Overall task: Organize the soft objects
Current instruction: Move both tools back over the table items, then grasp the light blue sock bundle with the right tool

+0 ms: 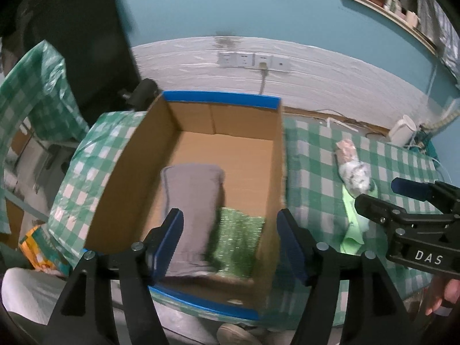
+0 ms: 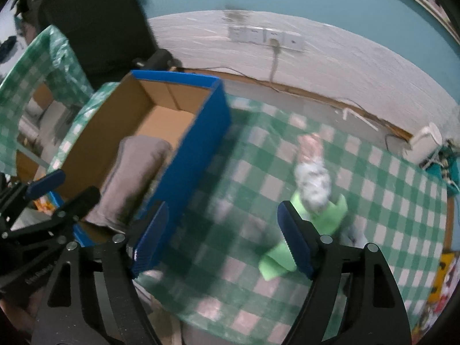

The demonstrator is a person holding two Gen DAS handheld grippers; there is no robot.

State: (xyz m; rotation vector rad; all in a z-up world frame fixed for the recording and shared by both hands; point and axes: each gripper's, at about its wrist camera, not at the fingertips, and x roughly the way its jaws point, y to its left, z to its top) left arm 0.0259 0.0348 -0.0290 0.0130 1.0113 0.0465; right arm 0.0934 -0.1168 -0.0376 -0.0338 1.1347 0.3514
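Right gripper (image 2: 222, 237) (jaws released, empty) sits nearest the green cloth (image 2: 290, 244), lying diagonally just right of it.

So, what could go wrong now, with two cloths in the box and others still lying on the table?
1. The light green cloth lies partly under the speckled bundle; pulling it may drag that bundle along.
2. The right tool, jaws open and empty, is close to the blue box wall and might bump it.
3. Both views are blurred, so aim may be poor.
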